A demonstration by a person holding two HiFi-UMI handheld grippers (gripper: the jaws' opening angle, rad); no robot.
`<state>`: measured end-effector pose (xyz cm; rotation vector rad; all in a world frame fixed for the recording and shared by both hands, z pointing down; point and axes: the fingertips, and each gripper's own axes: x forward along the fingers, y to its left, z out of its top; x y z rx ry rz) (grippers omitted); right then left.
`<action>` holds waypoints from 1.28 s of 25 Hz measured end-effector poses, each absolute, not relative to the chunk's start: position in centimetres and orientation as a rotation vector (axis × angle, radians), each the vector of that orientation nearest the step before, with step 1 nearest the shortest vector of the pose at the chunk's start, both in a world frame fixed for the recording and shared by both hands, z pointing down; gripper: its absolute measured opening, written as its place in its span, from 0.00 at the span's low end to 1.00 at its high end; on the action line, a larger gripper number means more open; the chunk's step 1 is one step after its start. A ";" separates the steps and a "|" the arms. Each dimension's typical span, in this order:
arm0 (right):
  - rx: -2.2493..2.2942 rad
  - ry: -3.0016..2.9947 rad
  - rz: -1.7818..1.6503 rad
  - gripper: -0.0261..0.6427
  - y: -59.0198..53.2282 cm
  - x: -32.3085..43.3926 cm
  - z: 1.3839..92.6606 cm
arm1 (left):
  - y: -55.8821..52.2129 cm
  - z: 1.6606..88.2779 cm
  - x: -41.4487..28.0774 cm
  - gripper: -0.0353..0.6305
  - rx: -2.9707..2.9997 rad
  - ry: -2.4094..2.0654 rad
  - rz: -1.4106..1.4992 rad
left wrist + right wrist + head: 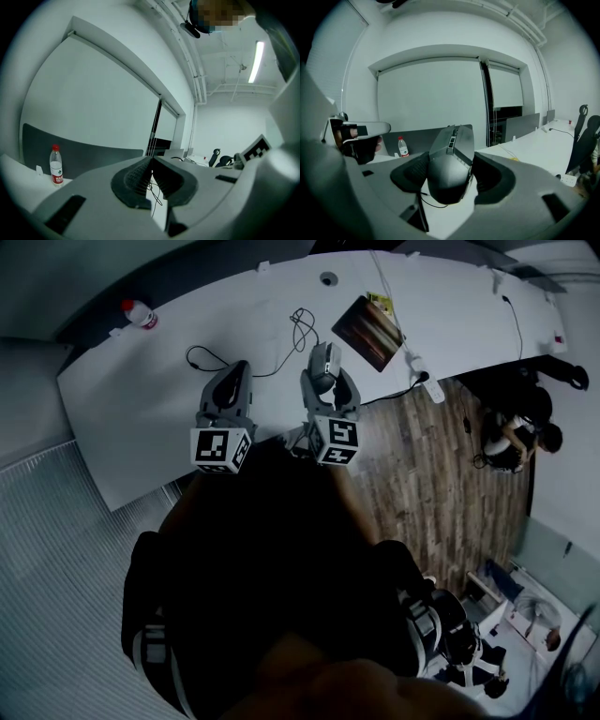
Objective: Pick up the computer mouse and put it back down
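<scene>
- The right gripper (324, 373) is clamped on the computer mouse (322, 360). In the right gripper view its two dark pads press the mouse's flanks.
- In that view the mouse (451, 161) sits nose-up between the jaws of the right gripper (450, 177). Its scroll wheel points to about 12 o'clock, and a thin black lead hangs under it at 7 o'clock. White tabletop shows below the mouse, which looks lifted off it.
- The left gripper (233, 382) is at 9 o'clock of the right one, just beside it, and carries nothing. In the left gripper view, the ribbed pads of the left gripper (151, 177) are pressed almost together, with only a slit between them.
- The marker cubes (221, 448) face the head camera at 6 o'clock of each tool.
- The black cable (301, 329) loops on the white table (450, 310) at 11 o'clock of the mouse.
- A dark rectangular pad (367, 334) lies at 2 o'clock of the mouse, near it.
- A white power strip (418, 367) lies at 3 o'clock, near the table edge.
- A water bottle (139, 313) with a red cap lies well apart at 10 o'clock, by the far corner. It also appears in the left gripper view (56, 165) and the right gripper view (402, 146).
</scene>
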<state>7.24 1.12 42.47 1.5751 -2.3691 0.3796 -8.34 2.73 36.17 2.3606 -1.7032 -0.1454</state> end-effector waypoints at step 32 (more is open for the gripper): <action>1.589 -2.415 0.367 0.46 1.0 7.9 40.1 | 1.6 35.8 -6.8 0.06 2.373 -1.689 -0.136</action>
